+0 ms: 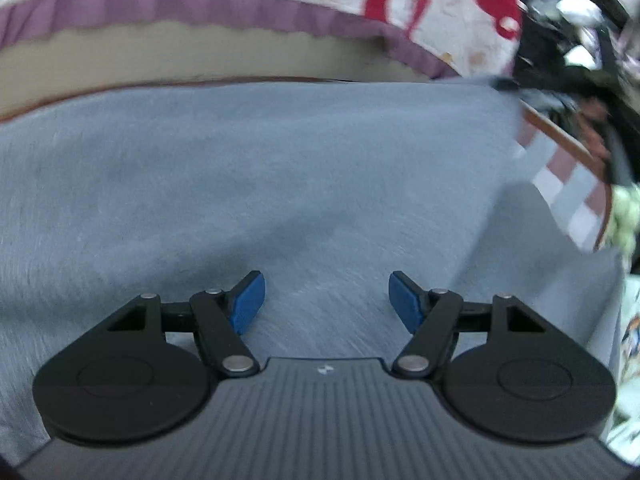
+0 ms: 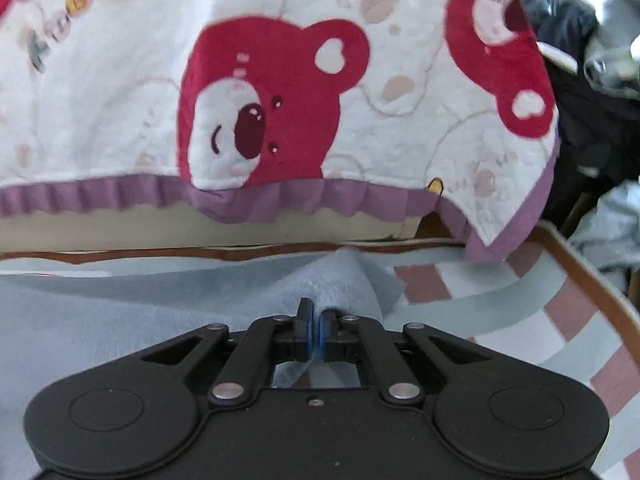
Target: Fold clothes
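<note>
My right gripper [image 2: 316,334] has its fingers clamped on a raised corner of the grey-blue cloth [image 2: 120,300], which lies spread across the checked mat [image 2: 560,312]. My left gripper [image 1: 326,302] hovers over the cloth, fingers apart and empty. It looks soft, light and floppy, so edges and corners seem the best hold. The bear blanket [image 2: 280,80] behind carries lettering too blurred to read.

Bear-print quilt [image 2: 280,92] on bed — checked mat [image 2: 560,308] below.

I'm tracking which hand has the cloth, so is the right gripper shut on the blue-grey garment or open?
Shut on it: the right gripper has its pads together, pinching a raised peak of the blue-grey garment.
</note>
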A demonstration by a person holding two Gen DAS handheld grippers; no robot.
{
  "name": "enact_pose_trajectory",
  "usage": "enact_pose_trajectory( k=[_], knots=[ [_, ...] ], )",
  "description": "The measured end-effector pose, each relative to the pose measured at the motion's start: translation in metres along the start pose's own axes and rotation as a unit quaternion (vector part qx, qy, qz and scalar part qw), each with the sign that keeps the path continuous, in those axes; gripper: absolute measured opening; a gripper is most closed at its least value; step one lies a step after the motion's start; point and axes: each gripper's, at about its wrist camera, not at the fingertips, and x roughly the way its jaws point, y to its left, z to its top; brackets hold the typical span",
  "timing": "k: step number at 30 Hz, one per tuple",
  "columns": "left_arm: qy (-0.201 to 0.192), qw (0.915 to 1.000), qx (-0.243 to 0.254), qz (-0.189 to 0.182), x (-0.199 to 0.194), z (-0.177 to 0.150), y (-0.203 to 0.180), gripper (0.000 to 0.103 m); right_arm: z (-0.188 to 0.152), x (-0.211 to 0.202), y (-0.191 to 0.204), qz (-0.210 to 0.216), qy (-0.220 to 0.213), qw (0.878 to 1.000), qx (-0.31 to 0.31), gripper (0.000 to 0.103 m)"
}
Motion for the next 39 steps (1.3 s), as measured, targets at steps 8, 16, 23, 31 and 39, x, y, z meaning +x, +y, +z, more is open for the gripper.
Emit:
enact_pose_trajectory(
  k=[8,16,23,31,39],
  knots=[
    [-0.018,0.9996,-0.021,-0.005,-0.004,0.006,0.007,0.068,-0.014,0.018,0.126,0.333,0.068,0.937,-0.086,0.014],
    [-0.020,0.9997,-0.013,0.008,-0.007,0.010,0.007,0.068,-0.062,0.005,0.060,0.393,0.113,0.909,0.081,0.043],
    [-0.001,0.9992,0.038,-0.011,0.000,0.006,-0.016,0.068,-0.098,-0.001,-0.001,0.279,0.108,0.946,0.121,0.046],
    [0.064,0.9930,0.091,0.041,0.018,-0.005,-0.031,0.068,-0.077,0.001,0.050,0.254,0.071,0.963,0.063,0.034],
    [0.078,0.9889,0.115,0.053,0.023,-0.014,-0.031,0.069,-0.059,-0.020,0.065,0.176,0.005,0.983,0.050,0.005]
  ],
)
